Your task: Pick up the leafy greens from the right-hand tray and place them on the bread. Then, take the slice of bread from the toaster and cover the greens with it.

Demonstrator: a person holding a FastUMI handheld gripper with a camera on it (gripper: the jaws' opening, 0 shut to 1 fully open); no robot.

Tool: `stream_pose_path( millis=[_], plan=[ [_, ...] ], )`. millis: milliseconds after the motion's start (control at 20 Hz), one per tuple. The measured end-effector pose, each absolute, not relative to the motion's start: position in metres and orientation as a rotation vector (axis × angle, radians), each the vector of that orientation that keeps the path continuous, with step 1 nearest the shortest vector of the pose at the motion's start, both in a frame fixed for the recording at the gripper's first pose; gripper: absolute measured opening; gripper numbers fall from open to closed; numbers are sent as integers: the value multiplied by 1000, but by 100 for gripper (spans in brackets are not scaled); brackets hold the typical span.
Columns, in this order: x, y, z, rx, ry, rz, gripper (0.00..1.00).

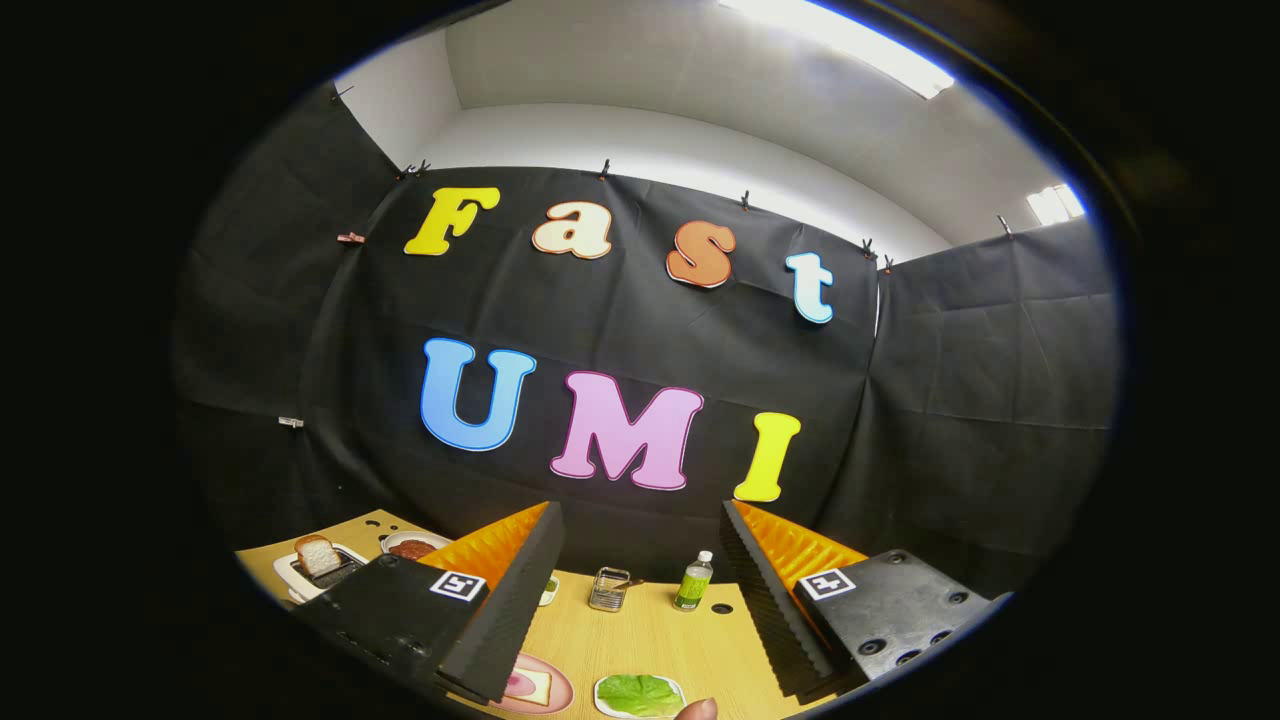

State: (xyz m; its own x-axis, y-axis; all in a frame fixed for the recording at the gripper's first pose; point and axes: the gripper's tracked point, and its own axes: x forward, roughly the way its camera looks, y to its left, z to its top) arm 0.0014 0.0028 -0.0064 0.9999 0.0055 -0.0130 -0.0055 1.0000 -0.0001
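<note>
The leafy greens (639, 694) lie on a small white tray (603, 703) at the bottom centre of the frame, on the wooden table (650, 630) between the two fingers and touched by neither. Just left of them a slice of bread (530, 686) sits on a pink plate (556, 700), partly hidden behind the left finger. The gripper (640, 600) is spread wide, grasping nothing. At the lower left a white toaster (320, 570) holds another slice of bread (317, 555) upright. Farther back stand a small wire rack (608, 588) and a green bottle (693, 582). A fingertip (697, 710) pokes in at the bottom edge.
</note>
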Motion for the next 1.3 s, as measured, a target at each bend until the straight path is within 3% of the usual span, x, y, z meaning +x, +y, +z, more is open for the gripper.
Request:
stream_pose_path(
  millis=[500,1300],
  plan=[
    [9,7,-29,-27,66,72,97],
    [-3,-4,-409,-107,863,446,95]
  ],
)
